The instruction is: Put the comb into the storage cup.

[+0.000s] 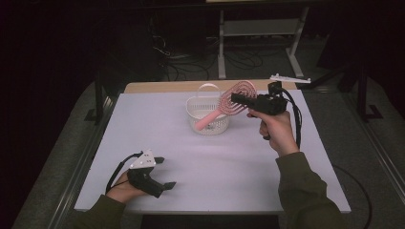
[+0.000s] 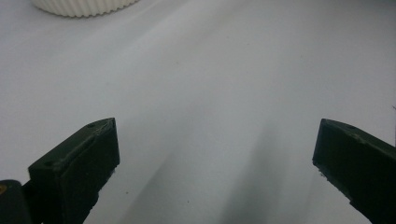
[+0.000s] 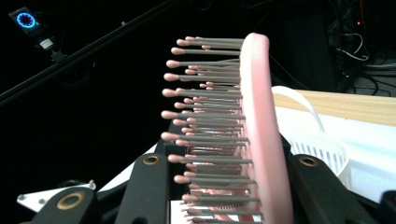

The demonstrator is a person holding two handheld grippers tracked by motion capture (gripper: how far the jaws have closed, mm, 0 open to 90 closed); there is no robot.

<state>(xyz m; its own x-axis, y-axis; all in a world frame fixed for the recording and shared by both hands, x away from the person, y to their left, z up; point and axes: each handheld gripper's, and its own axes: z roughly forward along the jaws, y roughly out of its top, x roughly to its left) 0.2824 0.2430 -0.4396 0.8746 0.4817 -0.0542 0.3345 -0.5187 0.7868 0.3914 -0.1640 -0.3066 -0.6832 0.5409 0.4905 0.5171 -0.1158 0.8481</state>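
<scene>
One pink plastic hairbrush with an openwork oval head and grey, pink-tipped bristles (image 1: 228,106) sits between the jaws of your right gripper (image 1: 239,101). The two black jaws pinch its head from both sides: in the right gripper view the brush (image 3: 259,126) stands on edge between them, its smooth pink back against the jaw on that view's right and its bristles pointing toward the jaw on the left. In the high view the head is at the jaw tips and the pink handle slants down and away from them, its end over the white ribbed plastic basket with a hoop handle (image 1: 197,109). Whether the handle end touches the basket rim, you cannot tell from these views. Your right hand (image 1: 276,130) holds the gripper raised above the white table top (image 1: 229,162), jaws pointing toward the basket.

Beyond the right jaws, the basket's slotted wall and white hoop (image 3: 306,126) lie just behind the brush.

Your left gripper (image 1: 162,172) rests low near the table's near edge, well apart from the brush and basket. Its jaws are spread wide with nothing but bare table between them, and the basket's ribbed base (image 2: 84,6) lies far ahead of them.
</scene>
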